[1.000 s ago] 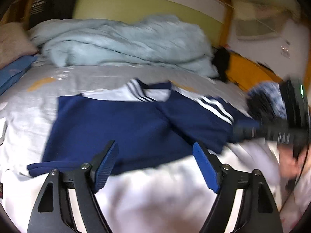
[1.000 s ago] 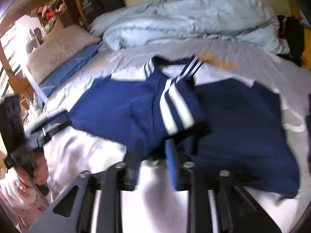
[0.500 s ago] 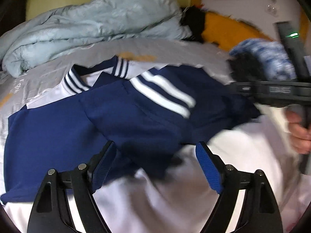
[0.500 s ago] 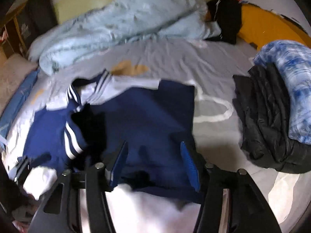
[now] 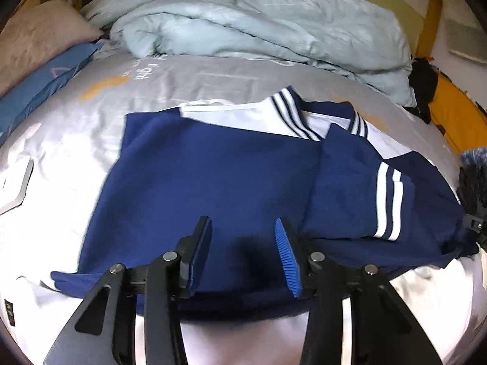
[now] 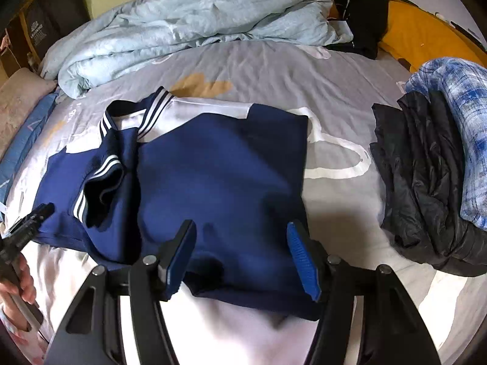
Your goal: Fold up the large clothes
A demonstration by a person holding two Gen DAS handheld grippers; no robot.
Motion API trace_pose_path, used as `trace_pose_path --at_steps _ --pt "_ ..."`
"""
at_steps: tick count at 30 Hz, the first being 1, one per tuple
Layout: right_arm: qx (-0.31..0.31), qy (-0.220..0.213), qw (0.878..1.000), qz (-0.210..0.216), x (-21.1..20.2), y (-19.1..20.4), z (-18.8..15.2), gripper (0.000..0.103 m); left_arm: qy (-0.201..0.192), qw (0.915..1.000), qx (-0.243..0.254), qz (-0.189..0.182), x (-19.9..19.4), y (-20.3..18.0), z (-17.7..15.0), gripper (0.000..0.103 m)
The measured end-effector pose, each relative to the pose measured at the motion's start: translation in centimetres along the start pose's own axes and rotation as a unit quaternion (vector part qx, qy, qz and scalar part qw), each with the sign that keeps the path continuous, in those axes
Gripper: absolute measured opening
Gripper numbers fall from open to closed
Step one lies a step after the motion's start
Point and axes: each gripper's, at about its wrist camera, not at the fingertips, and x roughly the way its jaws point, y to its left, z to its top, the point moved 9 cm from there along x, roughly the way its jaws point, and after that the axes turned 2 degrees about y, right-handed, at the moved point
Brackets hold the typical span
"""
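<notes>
A navy shirt (image 5: 219,182) with a white yoke and striped collar lies flat on the bed, also in the right wrist view (image 6: 219,170). Its striped sleeve (image 5: 386,203) is folded in over the body; it also shows in the right wrist view (image 6: 100,176). My left gripper (image 5: 243,252) is open and empty just above the shirt's near hem. My right gripper (image 6: 243,252) is open and empty above the hem near the shirt's right edge. The left gripper's tip (image 6: 30,222) shows at the left edge of the right wrist view.
A crumpled light-blue duvet (image 5: 258,27) lies at the far side of the grey bed sheet (image 6: 304,70). A black jacket (image 6: 426,188) and a blue plaid cloth (image 6: 456,121) lie to the right. A pillow (image 5: 36,36) sits far left. A white cloth (image 6: 243,334) lies under the near hem.
The right gripper let go of the sleeve, which now lies folded over the shirt body. Both grippers moved over the near hem; the left jaws have narrowed but stay open.
</notes>
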Motion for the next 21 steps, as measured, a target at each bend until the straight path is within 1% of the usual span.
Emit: trace_pose_path --at_steps 2,5,8,9,10,11,12,13,14,15,16,18,19,20,21 --pt "0.006 0.001 1.000 -0.001 -0.1 -0.2 0.0 0.060 -0.011 0.9997 0.019 -0.011 -1.1 -0.1 -0.3 0.042" --pt "0.021 -0.003 1.000 0.002 -0.3 -0.8 0.3 0.060 -0.034 0.9963 0.072 -0.032 -3.1 -2.9 0.0 0.046" --pt "0.030 -0.006 1.000 0.001 -0.4 -1.2 0.5 0.060 -0.034 0.9908 0.110 -0.071 -4.2 -7.1 0.4 0.057" --pt "0.032 -0.006 0.999 0.001 -0.4 -1.3 0.5 0.060 -0.033 0.9888 0.119 -0.083 -4.3 -8.5 0.5 0.068" --pt "0.034 -0.007 0.999 0.002 -0.5 -1.4 0.6 0.060 -0.034 0.9863 0.130 -0.095 -4.5 -10.0 0.6 0.074" --pt "0.037 -0.008 0.999 0.003 -0.7 -1.6 0.6 0.060 -0.035 0.9829 0.148 -0.105 -4.4 -11.6 0.7 0.085" --pt "0.039 -0.008 0.999 0.008 -0.8 -1.7 0.7 0.064 -0.033 0.9799 0.164 -0.108 -4.2 -13.1 0.8 0.093" --pt "0.046 -0.005 0.999 0.018 -0.9 -2.1 0.9 0.066 -0.029 0.9771 0.181 -0.108 -3.6 -14.4 0.9 0.098" --pt "0.058 -0.001 0.998 0.023 -0.9 -2.8 1.1 0.066 -0.021 0.9751 0.193 -0.108 -2.8 -15.6 1.0 0.099" --pt "0.071 -0.001 0.997 0.021 -0.9 -3.5 1.3 0.066 -0.008 0.9746 0.198 -0.104 -1.6 -16.2 1.2 0.100" --pt "0.084 -0.009 0.996 0.012 -1.2 -4.6 1.7 0.066 0.010 0.9760 0.197 -0.093 -0.3 -16.6 1.4 0.100" --pt "0.085 -0.029 0.996 -0.015 -1.7 -5.9 2.3 0.067 0.052 0.9817 0.172 -0.064 2.5 -16.4 1.7 0.100" --pt "0.077 -0.036 0.996 -0.030 -2.0 -6.4 2.6 0.068 0.066 0.9845 0.152 -0.057 3.6 -16.0 1.8 0.100" --pt "0.071 -0.041 0.996 -0.039 -2.2 -6.7 2.8 0.068 0.073 0.9871 0.134 -0.049 4.3 -15.5 2.1 0.100" --pt "0.069 -0.044 0.996 -0.041 -2.3 -6.8 2.9 0.068 0.070 0.9893 0.122 -0.041 4.8 -15.0 2.4 0.100"
